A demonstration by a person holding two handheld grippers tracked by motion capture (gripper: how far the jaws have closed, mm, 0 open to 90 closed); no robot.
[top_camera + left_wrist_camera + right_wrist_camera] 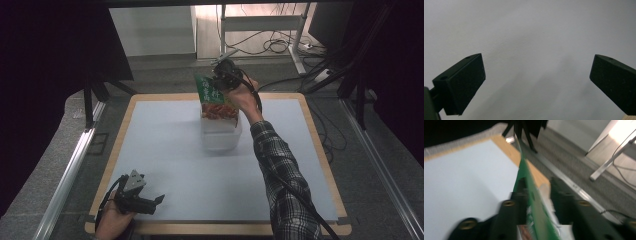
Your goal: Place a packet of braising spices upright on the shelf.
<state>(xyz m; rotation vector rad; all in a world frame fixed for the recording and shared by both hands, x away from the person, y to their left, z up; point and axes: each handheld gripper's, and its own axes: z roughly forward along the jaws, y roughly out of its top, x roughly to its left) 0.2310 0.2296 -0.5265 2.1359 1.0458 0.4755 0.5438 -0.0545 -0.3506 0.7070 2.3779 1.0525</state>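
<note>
A green snack bag (216, 100) with red food pictured on it stands upright in a clear plastic tub (221, 139) at the far middle of the table. My right gripper (220, 76) is at the bag's top edge. In the right gripper view the bag (541, 220) runs edge-on between the jaws of the right gripper (539, 192), close against the left jaw, with a gap to the right jaw, so the jaws stand open. My left gripper (159, 200) rests low at the near left corner, open, with nothing between its jaws; the left gripper view shows this gripper (537, 75) over bare mat.
The pale grey mat (165, 135) covers a wood-edged table (122, 125). Metal rails (70, 170) run along both sides. Beyond the far edge are a tripod leg (529, 137), desk legs and floor cables (270, 45).
</note>
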